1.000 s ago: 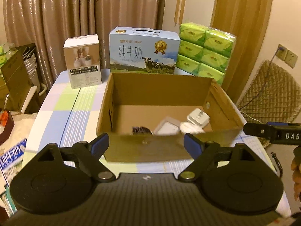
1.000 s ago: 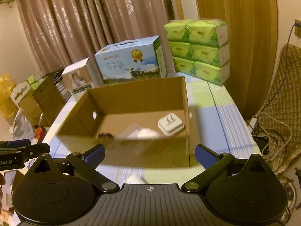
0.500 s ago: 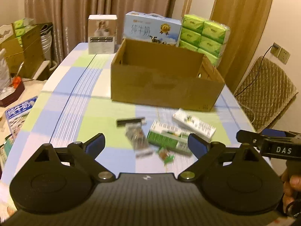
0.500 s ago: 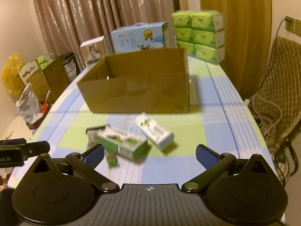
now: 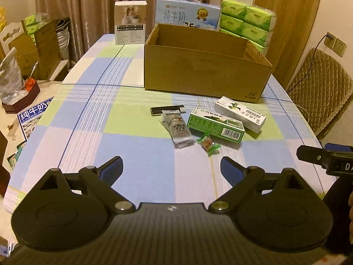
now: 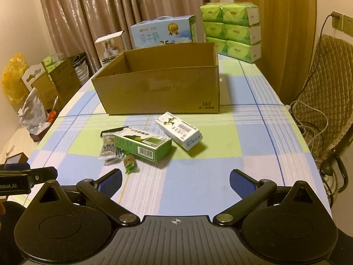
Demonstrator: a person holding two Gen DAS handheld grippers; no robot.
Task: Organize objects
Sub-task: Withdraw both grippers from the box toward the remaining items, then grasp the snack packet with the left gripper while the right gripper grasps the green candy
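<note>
An open cardboard box (image 5: 205,75) (image 6: 161,84) stands mid-table; its inside is hidden from here. In front of it lie a green carton (image 5: 216,128) (image 6: 143,143), a white carton (image 5: 240,113) (image 6: 178,130), a black bar (image 5: 167,109), a grey snack packet (image 5: 176,128) (image 6: 108,146) and a small green-wrapped candy (image 5: 208,143) (image 6: 129,162). My left gripper (image 5: 172,167) is open and empty, near the front edge, short of the items. My right gripper (image 6: 175,180) is open and empty, also short of them.
A checked cloth covers the table (image 5: 132,119). At the back stand a white product box (image 5: 130,22), a blue milk carton case (image 5: 187,15) and stacked green tissue packs (image 5: 247,24). A quilted chair (image 6: 328,92) with cables is right; boxes and bags (image 5: 28,50) are left.
Both grippers have pulled back and down from above the box to the table's near edge. The box's inside has dropped out of sight and the loose items in front have come into view.
</note>
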